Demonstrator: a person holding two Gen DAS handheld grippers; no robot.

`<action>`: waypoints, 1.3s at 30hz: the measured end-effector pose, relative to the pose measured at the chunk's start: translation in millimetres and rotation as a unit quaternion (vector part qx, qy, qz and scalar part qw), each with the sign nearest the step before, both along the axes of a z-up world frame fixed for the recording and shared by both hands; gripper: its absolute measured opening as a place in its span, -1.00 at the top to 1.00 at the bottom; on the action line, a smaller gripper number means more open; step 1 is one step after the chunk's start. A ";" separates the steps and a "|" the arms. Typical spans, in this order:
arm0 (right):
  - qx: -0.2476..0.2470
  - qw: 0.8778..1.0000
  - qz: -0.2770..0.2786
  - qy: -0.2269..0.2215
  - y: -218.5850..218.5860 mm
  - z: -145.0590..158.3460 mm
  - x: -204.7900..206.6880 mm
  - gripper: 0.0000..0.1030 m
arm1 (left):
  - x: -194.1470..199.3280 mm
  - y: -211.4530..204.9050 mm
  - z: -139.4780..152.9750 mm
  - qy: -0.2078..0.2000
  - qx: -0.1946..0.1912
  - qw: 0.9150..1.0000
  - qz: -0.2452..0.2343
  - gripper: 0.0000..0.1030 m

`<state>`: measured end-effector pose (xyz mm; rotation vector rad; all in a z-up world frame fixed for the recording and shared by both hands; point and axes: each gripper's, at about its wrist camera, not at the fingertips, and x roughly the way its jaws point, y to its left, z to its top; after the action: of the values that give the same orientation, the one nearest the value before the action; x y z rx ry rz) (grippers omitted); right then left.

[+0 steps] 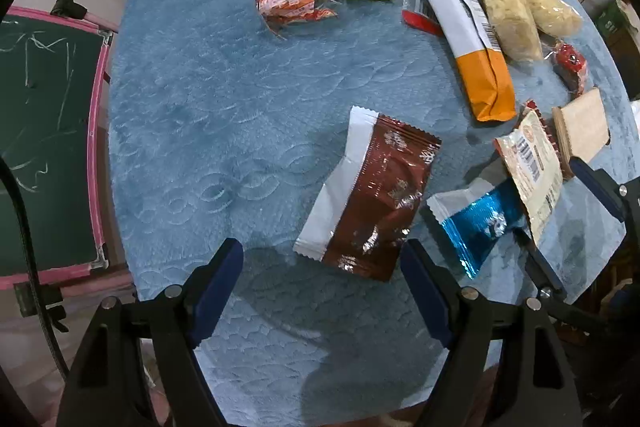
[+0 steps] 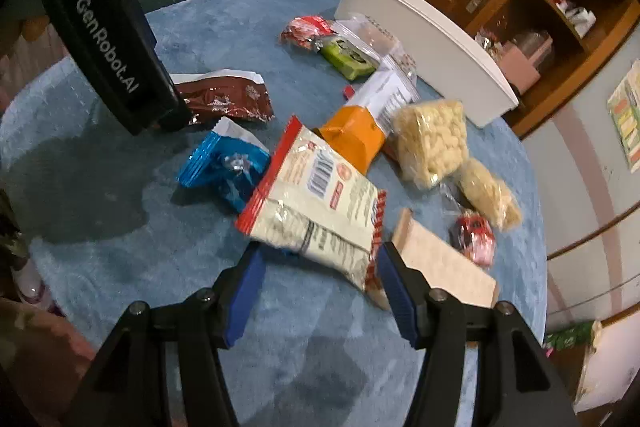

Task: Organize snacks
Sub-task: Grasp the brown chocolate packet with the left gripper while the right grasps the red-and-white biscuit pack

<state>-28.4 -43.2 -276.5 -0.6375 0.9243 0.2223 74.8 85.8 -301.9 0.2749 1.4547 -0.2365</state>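
**Snacks spread on the blue worktop, both grippers low over them**

The left gripper (image 1: 322,263) is seen pointing down at the blue-covered worktop (image 1: 192,131), its blue-padded fingers (image 1: 218,283) spread apart. The lower end of a brown foil packet (image 1: 372,195) lies between the fingertips, but no pad is seen pressing on it. Just beside that packet a shiny blue packet (image 1: 480,223) is found.

The right gripper (image 2: 320,267) is held over a white, red-edged packet (image 2: 316,203) with a barcode. Its fingers (image 2: 244,291) stand apart on either side of the packet's near end; whether the pads touch it cannot be told through the blur. The packet's far part rests partly on the blue packet and against an orange-and-white packet (image 2: 356,135). A pale wafer packet (image 2: 440,263) lies just beside the right finger.

Farther off, two clear-wrapped puffed rice bars (image 2: 432,143), a small red sweet (image 2: 474,233), a green packet (image 2: 350,57) and a red packet (image 2: 306,31) are scattered. At the far edge a white bin (image 2: 424,47) is seen, with clear bags leaning against it.
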 end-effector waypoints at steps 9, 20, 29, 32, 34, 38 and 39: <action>0.043 0.999 0.010 0.020 -8.7 8.3 22.7 0.42 | 18.0 2.2 -8.1 0.020 -0.010 1.000 0.005 -0.56; 0.181 0.977 -0.074 0.088 -59.9 38.9 56.2 0.73 | 39.1 5.8 -10.7 0.042 -0.052 0.998 0.011 0.26; 0.232 0.963 -0.105 0.089 -71.7 61.9 70.4 0.76 | 45.7 -0.2 8.6 0.021 -0.080 0.997 -0.009 0.92; 0.239 0.962 -0.103 0.083 -72.1 69.8 69.9 0.76 | 45.4 -2.7 14.7 0.022 -0.091 0.996 -0.005 0.92; 0.243 0.961 -0.102 0.079 -71.6 73.6 69.1 0.76 | 48.9 -0.8 15.6 0.027 -0.099 0.995 0.005 0.92; 0.248 0.960 -0.106 0.079 -72.4 75.9 67.8 0.76 | 49.7 -6.1 19.2 0.030 -0.108 0.994 0.013 0.93; 0.249 0.959 -0.107 0.080 -73.5 75.9 67.5 0.76 | 50.1 -5.1 19.9 0.029 -0.111 0.993 0.015 0.94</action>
<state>39.1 -116.7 -200.6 -0.0515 1.0354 0.3018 124.9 80.7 -282.1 0.0658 1.4744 -0.3830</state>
